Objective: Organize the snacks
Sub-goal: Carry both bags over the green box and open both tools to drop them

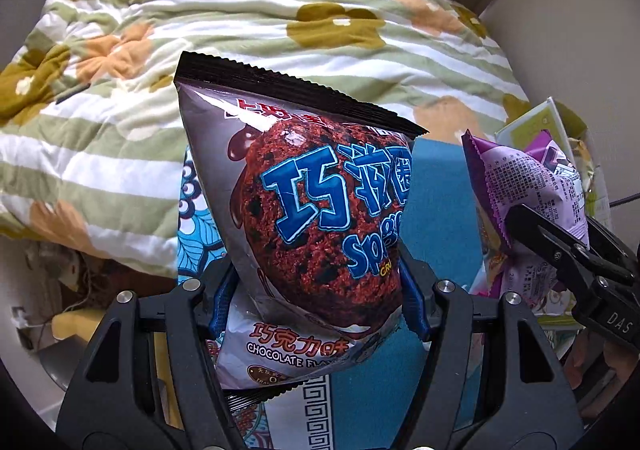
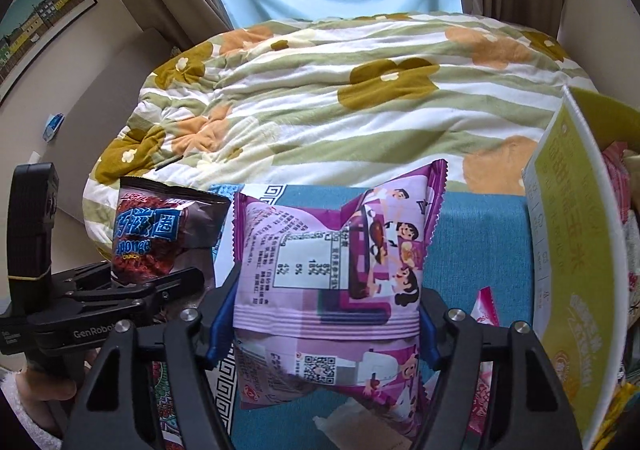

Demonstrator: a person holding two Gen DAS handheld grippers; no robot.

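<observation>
The chocolate snack bag (image 1: 316, 218) stands nearly upright, its crimped black top edge tilted away, pinched across its lower half between the blue-padded fingers of the left gripper (image 1: 320, 290). The jaws are pressed into both sides of the bag, and it hangs above the teal cloth (image 1: 440, 210) rather than resting on it. From the right wrist view the same bag (image 2: 160, 238) shows at the left, held above the cloth's left edge where a patterned border runs.

Just beside it, to the right, the purple snack bag (image 2: 328, 278) is clamped the same way in the right gripper (image 2: 326, 324), jaws closed against its waist so the pack creases in the middle. Its printed back panel and cartoon figures face the camera. In the left wrist view this purple bag (image 1: 532, 206) appears at the right with the black fingers gripping it.

Along the cloth's right edge stands a yellow-green cardboard box (image 2: 568, 250), open at the top, with more wrappers inside. A pink-and-white packet (image 2: 486, 308) lies on the cloth near the box's foot.

Beyond the cloth's far edge spreads a striped quilt with orange and olive flowers (image 2: 340, 110), and behind it pale blue fabric between tan curtains. A framed picture (image 2: 36, 22) hangs on the left wall.
</observation>
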